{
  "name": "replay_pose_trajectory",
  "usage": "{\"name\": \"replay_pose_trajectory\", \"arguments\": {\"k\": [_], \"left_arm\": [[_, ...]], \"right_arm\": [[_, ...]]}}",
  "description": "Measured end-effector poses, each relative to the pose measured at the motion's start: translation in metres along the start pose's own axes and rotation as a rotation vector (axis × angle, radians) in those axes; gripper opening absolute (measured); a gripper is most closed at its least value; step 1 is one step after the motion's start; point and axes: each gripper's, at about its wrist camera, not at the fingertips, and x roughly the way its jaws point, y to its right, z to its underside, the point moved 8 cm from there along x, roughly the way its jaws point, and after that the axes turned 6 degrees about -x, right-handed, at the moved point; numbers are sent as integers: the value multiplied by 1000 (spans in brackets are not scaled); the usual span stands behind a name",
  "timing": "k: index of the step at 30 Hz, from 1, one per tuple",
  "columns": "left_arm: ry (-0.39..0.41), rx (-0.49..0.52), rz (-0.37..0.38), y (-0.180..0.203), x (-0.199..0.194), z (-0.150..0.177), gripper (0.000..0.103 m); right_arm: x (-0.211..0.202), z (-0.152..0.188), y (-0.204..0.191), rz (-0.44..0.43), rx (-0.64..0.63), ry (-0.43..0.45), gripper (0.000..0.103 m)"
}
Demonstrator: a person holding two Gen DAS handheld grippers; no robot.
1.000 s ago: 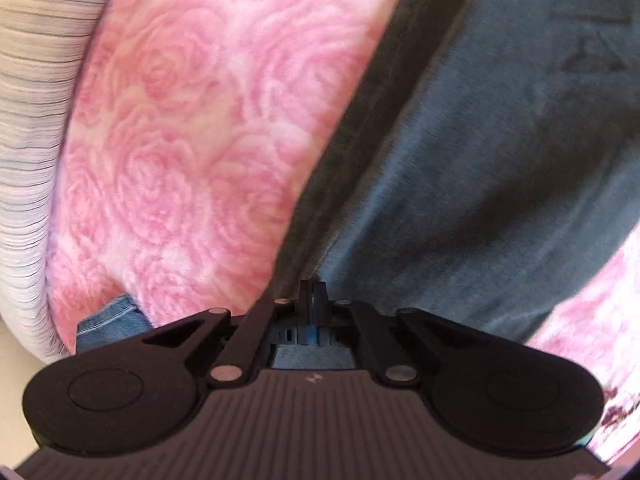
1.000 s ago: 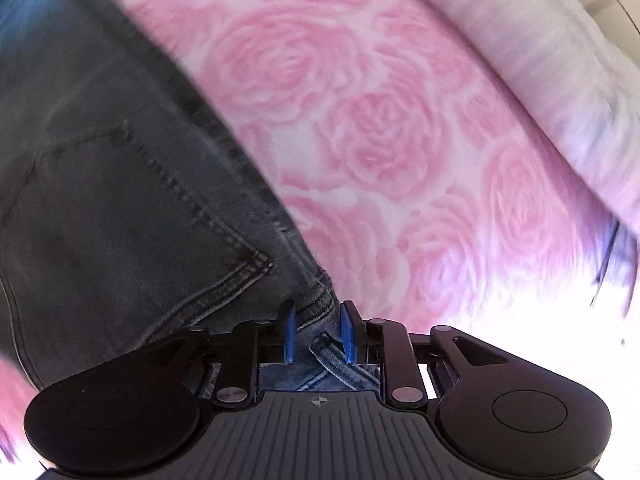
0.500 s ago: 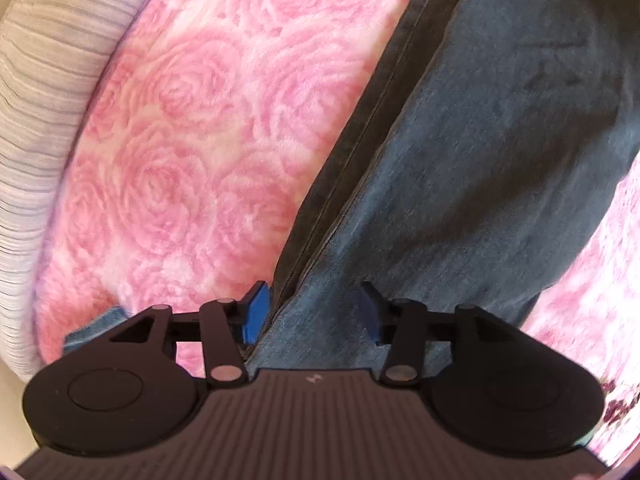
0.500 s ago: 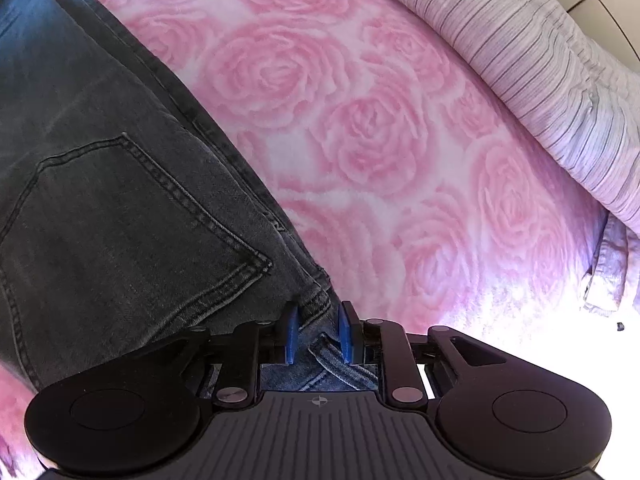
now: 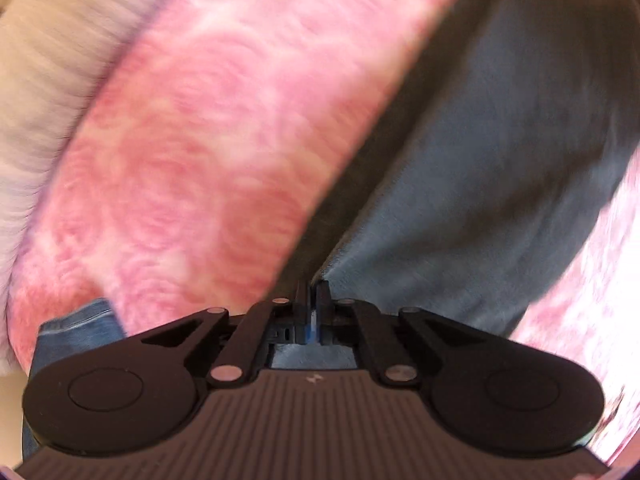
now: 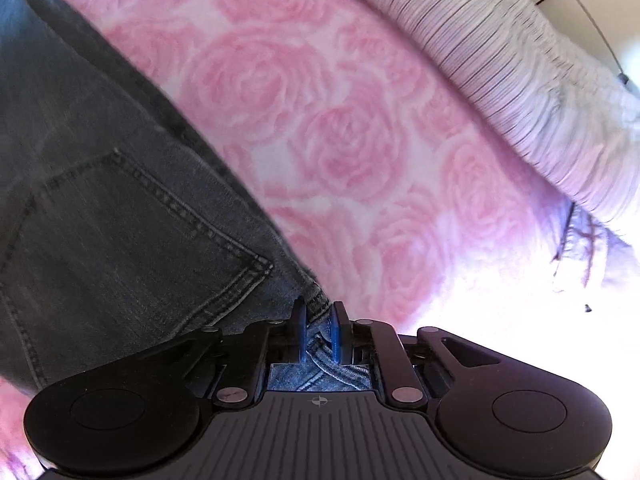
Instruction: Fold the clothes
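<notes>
Rose-patterned blanket under jeans — left tongs, right tongs both clamp them.

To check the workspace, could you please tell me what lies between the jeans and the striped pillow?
Only bare rose blanket separates the jeans from the striped pillow, seen in the right wrist view.
</notes>
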Motion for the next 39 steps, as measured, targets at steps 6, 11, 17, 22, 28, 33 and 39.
{"name": "replay_pose_trajectory", "arguments": {"k": [6,11,17,22,28,33,39], "left_arm": [[9,-6,-23,-8,9,-14,1],[13,-32,-23,-12,20,-19,1],[18,-83,-29,-15,33,-16,3],[-20,-57,-130,-4,49,-14,10],[-56,-54,-235,-21,15,15,27],[-90,-99,-311,-12,-23,68,32],[-134,-9,-394,38,-39,116,37]], "right_arm": [[-1,-11,13,17,37,10,10],[21,-11,12,13,64,-22,10],[36,-8,14,20,88,-19,10],[40,-8,4,69,86,-33,25],[15,-4,-4,191,19,-69,59],[-14,-5,-37,143,69,11,61],[-48,-25,-110,-12,118,135,62]]}}
